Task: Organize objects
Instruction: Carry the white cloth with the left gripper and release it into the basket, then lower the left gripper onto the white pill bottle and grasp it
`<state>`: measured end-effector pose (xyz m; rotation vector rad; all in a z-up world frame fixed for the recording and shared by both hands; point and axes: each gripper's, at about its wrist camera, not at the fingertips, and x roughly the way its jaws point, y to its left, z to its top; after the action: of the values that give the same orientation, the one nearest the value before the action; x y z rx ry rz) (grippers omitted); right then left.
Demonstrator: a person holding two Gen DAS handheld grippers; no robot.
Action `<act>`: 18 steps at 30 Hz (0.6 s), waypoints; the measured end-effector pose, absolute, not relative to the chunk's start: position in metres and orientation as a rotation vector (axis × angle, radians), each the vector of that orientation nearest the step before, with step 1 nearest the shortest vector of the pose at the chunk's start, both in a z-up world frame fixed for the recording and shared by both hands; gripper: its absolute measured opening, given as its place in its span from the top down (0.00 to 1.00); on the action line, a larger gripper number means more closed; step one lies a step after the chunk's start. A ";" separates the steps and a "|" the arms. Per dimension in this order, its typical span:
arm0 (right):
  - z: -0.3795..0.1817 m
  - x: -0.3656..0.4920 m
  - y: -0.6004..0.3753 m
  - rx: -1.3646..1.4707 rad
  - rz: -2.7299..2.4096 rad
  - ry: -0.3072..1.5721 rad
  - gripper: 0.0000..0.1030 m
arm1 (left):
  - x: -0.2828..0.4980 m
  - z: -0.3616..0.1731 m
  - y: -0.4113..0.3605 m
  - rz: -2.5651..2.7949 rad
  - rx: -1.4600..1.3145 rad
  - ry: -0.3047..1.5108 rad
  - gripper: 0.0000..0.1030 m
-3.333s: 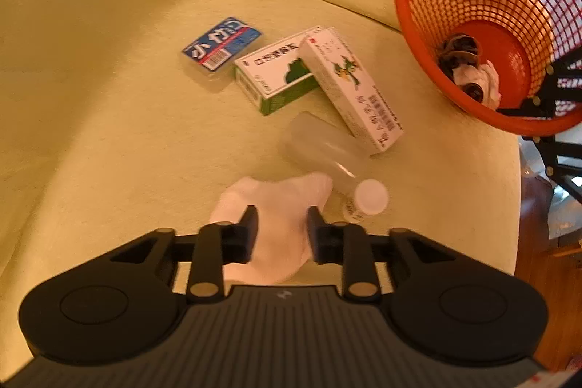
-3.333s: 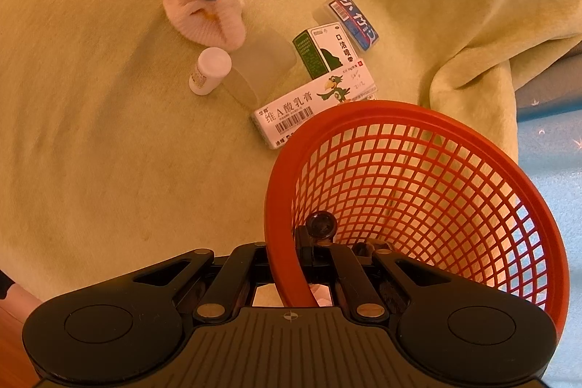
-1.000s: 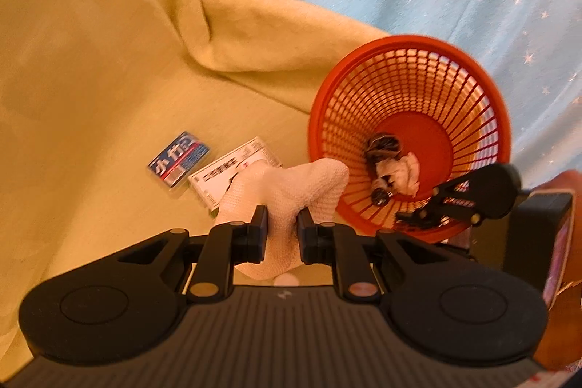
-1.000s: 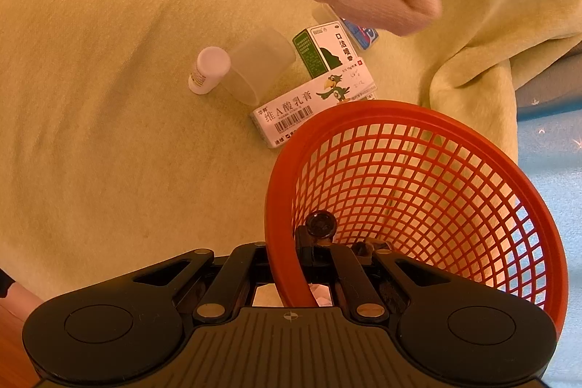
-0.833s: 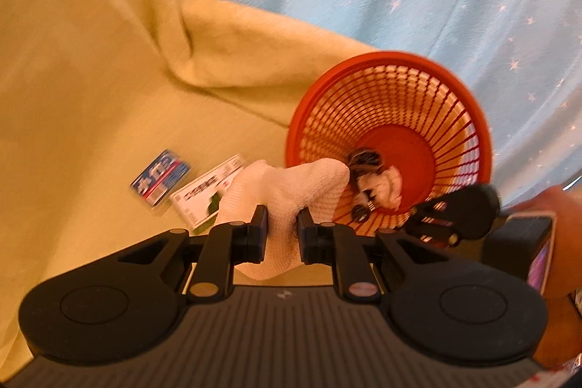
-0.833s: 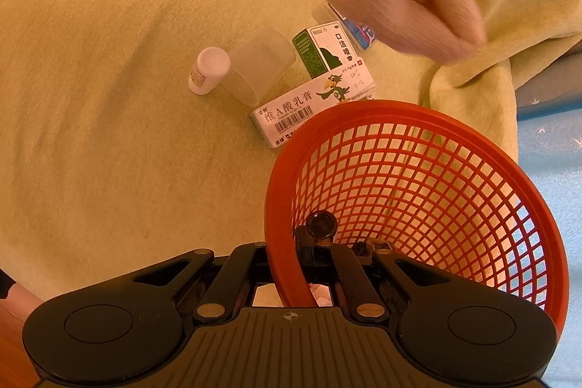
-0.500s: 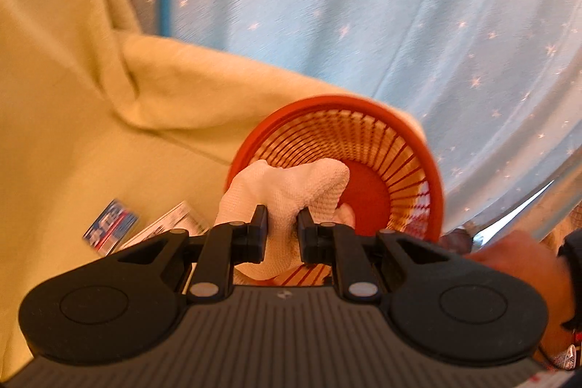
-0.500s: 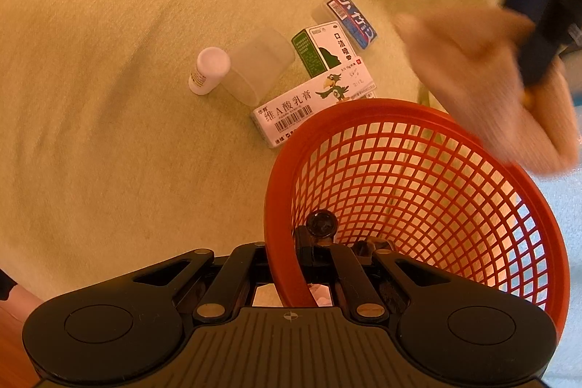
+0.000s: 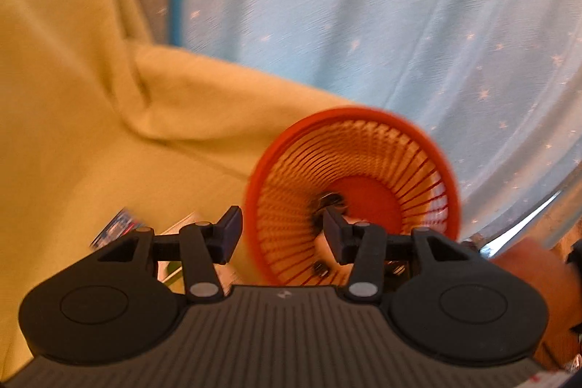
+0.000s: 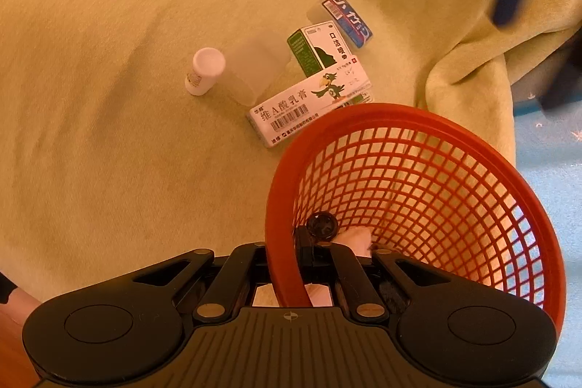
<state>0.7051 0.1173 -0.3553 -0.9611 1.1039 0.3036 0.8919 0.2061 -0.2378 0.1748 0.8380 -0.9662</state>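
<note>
— A table (image 10: 109, 133) draped in yellow cloth, star-print curtain behind: what has changed?

— The left tongs (image 9: 282, 235), clamped on a white sock a moment ago, now gape wide and empty above the red basket (image 10: 473, 148). The sock (image 10: 354, 237) lies inside.

— And the right tongs (image 10: 303, 259)?

— Pinching the basket's rim. Boxes (image 10: 309, 104) and a small bottle (image 10: 203, 70) remain on the cloth, probably next.
</note>
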 end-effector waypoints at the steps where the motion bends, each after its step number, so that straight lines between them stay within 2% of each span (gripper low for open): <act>1: -0.355 0.705 0.117 -0.962 0.304 1.103 1.00 | 0.893 -0.241 0.212 -0.946 0.177 0.846 0.58; 18: -0.354 0.705 0.118 -0.968 0.309 1.111 1.00 | 0.903 -0.304 0.302 -0.686 0.205 1.001 0.58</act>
<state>0.7050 0.1185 -0.3539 -0.9678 1.1107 0.3085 0.9031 0.3022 -0.3040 0.2054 1.0011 -0.6860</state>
